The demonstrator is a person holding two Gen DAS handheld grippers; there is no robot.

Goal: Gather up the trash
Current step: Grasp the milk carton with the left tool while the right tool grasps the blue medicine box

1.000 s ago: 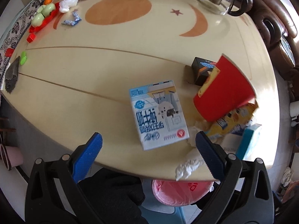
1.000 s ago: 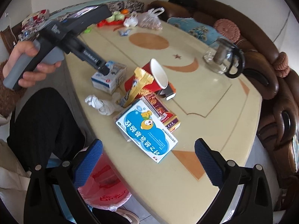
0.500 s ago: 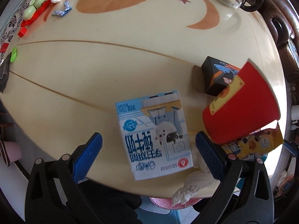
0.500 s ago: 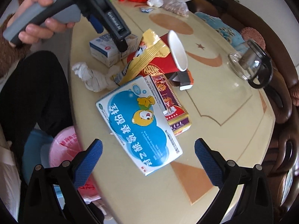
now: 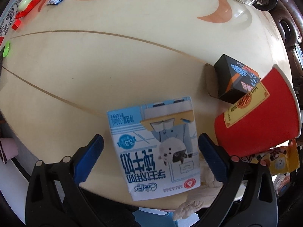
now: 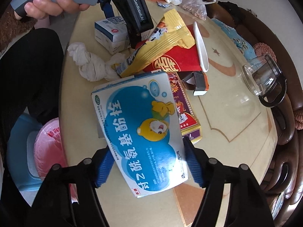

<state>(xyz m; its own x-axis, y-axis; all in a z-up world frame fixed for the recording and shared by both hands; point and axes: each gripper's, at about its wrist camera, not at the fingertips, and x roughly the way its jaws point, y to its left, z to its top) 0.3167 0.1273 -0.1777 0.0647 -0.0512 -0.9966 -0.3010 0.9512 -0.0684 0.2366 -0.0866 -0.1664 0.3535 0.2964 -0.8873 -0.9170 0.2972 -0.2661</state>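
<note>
A blue-and-white milk carton (image 5: 155, 147) lies flat near the front edge of the cream table (image 5: 94, 66). My left gripper (image 5: 150, 158) points straight down and straddles the carton, open, with its pads clear of the carton's sides. The carton (image 6: 111, 32) also shows in the right wrist view, under the left gripper's body. My right gripper (image 6: 149, 166) is closing its jaws on a blue-and-white medicine box (image 6: 144, 132), and both blue pads meet its long sides. The box rests partly on a red-and-purple card box (image 6: 187, 117).
A red paper cup (image 5: 259, 117) lies on its side by a small black-and-orange box (image 5: 233, 81), a yellow snack wrapper (image 6: 161, 43) and crumpled tissue (image 6: 89, 64). A pink-lined bin (image 6: 49, 147) stands below the table edge. A glass teapot (image 6: 265, 75) stands far right, sofa behind.
Both grippers have come down toward the table. The left one now straddles the milk carton. The right jaws, wide apart before, have closed in onto the medicine box.
</note>
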